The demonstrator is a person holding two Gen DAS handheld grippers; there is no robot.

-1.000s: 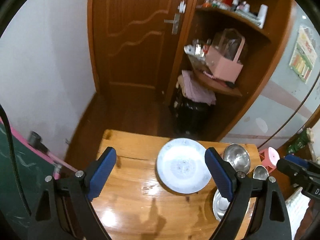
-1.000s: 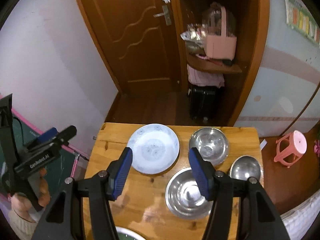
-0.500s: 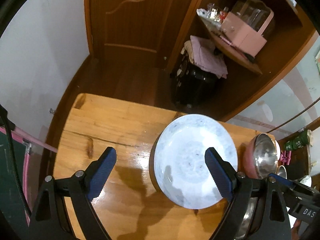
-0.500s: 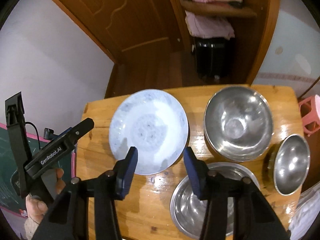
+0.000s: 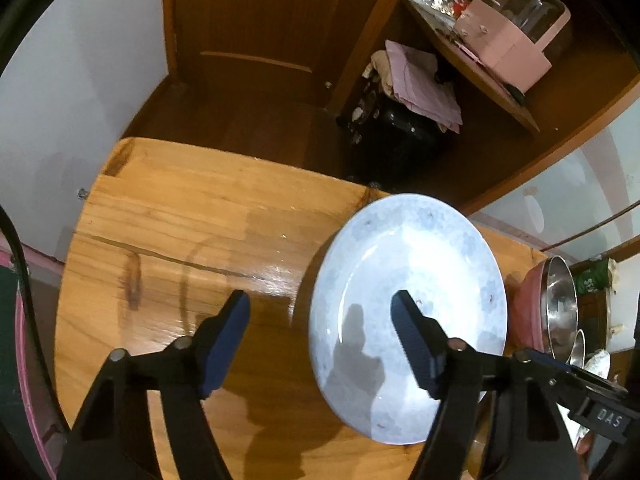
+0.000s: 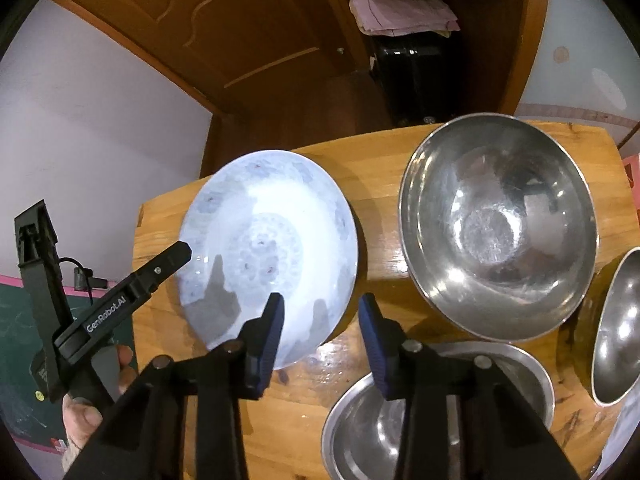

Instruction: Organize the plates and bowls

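A pale blue patterned plate (image 5: pixel 408 272) (image 6: pixel 272 216) lies flat on the wooden table (image 5: pixel 180 216). My left gripper (image 5: pixel 320 312) hangs just above the plate's left rim, which lies between its closing jaws; the pads are not touching it. In the right wrist view one left finger (image 6: pixel 172 258) reaches over that same rim. My right gripper (image 6: pixel 320 316) straddles the plate's near right rim, jaws closing, pads clear of it. A large steel bowl (image 6: pixel 496 232) sits right of the plate, a second steel bowl (image 6: pixel 432 412) nearer me, a small one (image 6: pixel 620 328) at the far right.
Beyond the table's far edge are a wooden door (image 5: pixel 256 24), a black case (image 5: pixel 392 140) under folded cloth, and a shelf with a pink box (image 5: pixel 508 48). A person's hand (image 6: pixel 80 420) holds the left gripper's handle. A green board (image 6: pixel 16 320) stands left of the table.
Both grippers have come down toward the table and tilted more steeply, so the plate and bowls look much larger. Both pairs of jaws have narrowed, now astride the plate's rim.
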